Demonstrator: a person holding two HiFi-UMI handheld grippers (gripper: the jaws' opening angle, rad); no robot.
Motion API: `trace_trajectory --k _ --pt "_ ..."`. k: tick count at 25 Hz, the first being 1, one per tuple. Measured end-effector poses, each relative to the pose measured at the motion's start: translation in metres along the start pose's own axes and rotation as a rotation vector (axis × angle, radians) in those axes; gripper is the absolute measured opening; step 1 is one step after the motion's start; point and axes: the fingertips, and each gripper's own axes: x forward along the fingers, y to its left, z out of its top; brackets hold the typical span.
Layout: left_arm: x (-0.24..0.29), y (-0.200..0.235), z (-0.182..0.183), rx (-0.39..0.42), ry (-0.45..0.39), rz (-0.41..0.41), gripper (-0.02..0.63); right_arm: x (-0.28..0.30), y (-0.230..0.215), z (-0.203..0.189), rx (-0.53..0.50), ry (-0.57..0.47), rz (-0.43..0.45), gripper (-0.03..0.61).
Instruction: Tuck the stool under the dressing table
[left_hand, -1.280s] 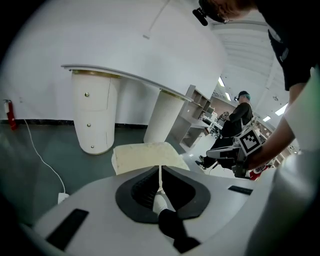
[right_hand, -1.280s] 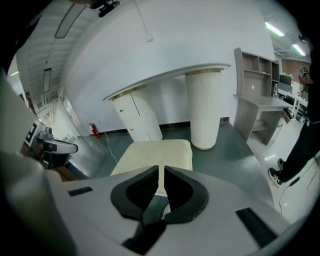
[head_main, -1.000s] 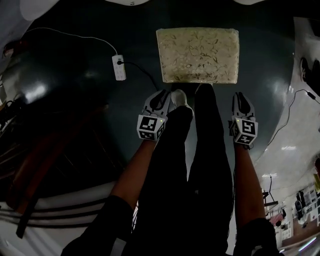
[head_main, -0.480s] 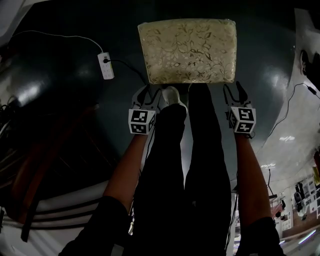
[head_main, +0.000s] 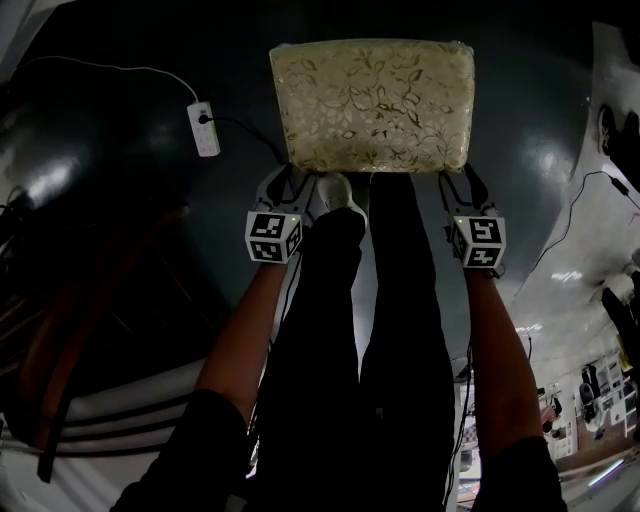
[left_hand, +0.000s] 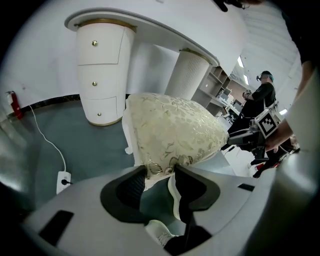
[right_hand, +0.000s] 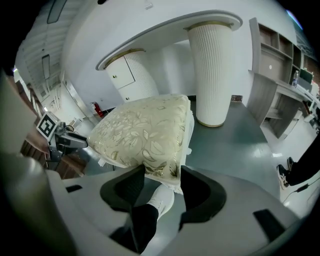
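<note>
The stool (head_main: 370, 100) has a cream cushion with a gold leaf pattern and stands on the dark floor in front of my feet. My left gripper (head_main: 288, 180) is at its near left corner and my right gripper (head_main: 462, 182) at its near right corner. Both pairs of jaws have just been opening. In the left gripper view a cushion (left_hand: 172, 132) corner sits between the tips of the left gripper (left_hand: 160, 172), unpressed. It is the same for the stool (right_hand: 145, 132) at the right gripper (right_hand: 162, 172). The white dressing table (left_hand: 150, 27) stands beyond.
A drawer pedestal (left_hand: 99, 80) and a ribbed column (right_hand: 215, 75) carry the table top, with a gap between them. A white power strip (head_main: 203, 129) and its cable lie left of the stool. My white shoe (head_main: 335, 190) is just behind the stool. Dark wooden furniture (head_main: 90, 330) stands at the left.
Both grippers have sunk and come up to the stool's near corners. Their jaws went from nearly shut to wide apart. The stool fills more of the head view.
</note>
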Motion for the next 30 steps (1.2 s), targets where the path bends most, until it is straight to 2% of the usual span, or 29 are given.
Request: trace_trajectory --k 15,22,26,30 --pt "0.0014 0.0017 0.001 0.019 0.033 0.035 0.189 0.0029 0.0004 0.0007 -0.05 0.025 0.012 0.218" --pt "0.0054 0.0052 0.002 -0.006 -0.007 0.019 0.189 0.0045 0.0005 0.0003 -0.07 0.014 0.013 0.218" --pt "0.0041 0.002 -0.0003 0.007 0.013 0.018 0.189 0.0038 -0.0005 0.0014 -0.079 0.019 0.014 0.218" --pt "0.005 0.0017 -0.0004 -0.014 0.019 0.046 0.189 0.0035 -0.001 0.001 -0.082 0.035 0.022 0.218"
